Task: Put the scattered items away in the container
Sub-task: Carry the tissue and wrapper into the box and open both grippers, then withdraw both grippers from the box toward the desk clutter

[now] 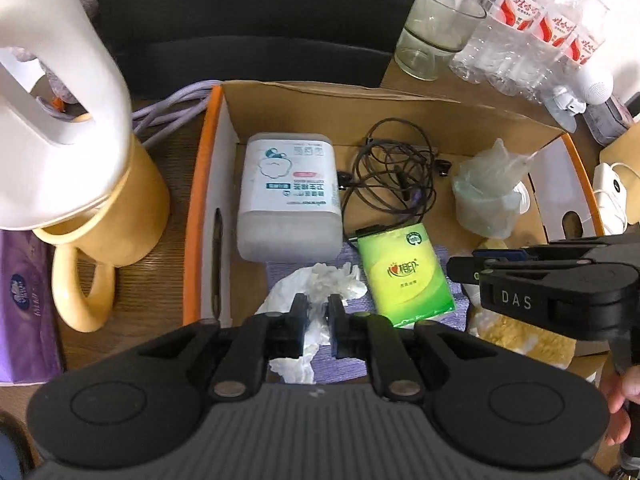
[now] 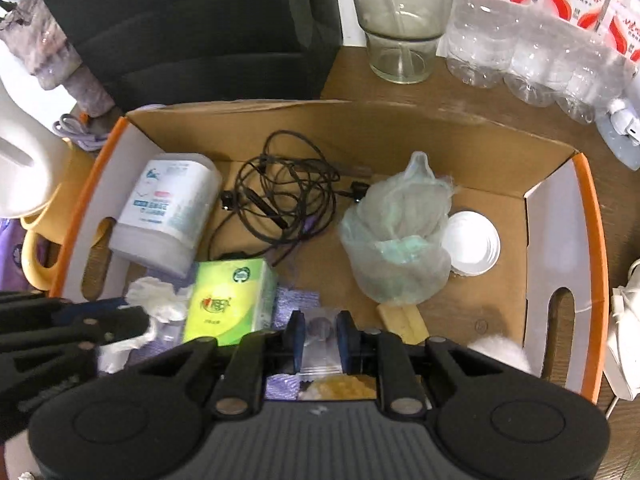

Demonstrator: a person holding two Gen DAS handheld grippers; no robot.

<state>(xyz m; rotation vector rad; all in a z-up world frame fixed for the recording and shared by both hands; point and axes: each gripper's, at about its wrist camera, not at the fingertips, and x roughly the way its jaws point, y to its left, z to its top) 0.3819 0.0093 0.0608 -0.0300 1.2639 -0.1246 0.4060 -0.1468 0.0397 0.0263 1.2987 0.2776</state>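
Meanwhile both grippers hung nose-down over the cardboard box (image 1: 304, 98), which sat on the wooden table (image 1: 160, 152) with its orange-edged sides standing up. The left gripper (image 1: 318, 320) had a crumpled white tissue (image 1: 320, 284) between its fingers, the pads pressing on the paper over the near end of the box. The right gripper (image 2: 318, 338) clamped a small clear packet (image 2: 322, 354) in the same way; what the packet contained was too blurred to tell, perhaps something purple.

Inside the box lay a white wipes tub (image 1: 288, 196) on its side, a tangle of black earphones (image 1: 392, 172), a green tissue pack (image 1: 404, 276) resting on a purple cloth (image 1: 360, 264), a pale plastic bag (image 2: 396, 240) bunched up, and a white lid (image 2: 474, 244) just beside the bag. A dark pen (image 1: 217, 256) lay along the left wall.

Outside the box, a yellow mug (image 1: 100, 240) stood near its left side under a white kettle (image 1: 52, 92), with a purple tissue box (image 1: 24, 320) close by. Beyond the far wall stood a glass cup (image 2: 400, 24) and a shrink-wrapped pack of water bottles (image 2: 540, 40). A person's fingers (image 1: 618, 396) showed at the right edge of the left view.
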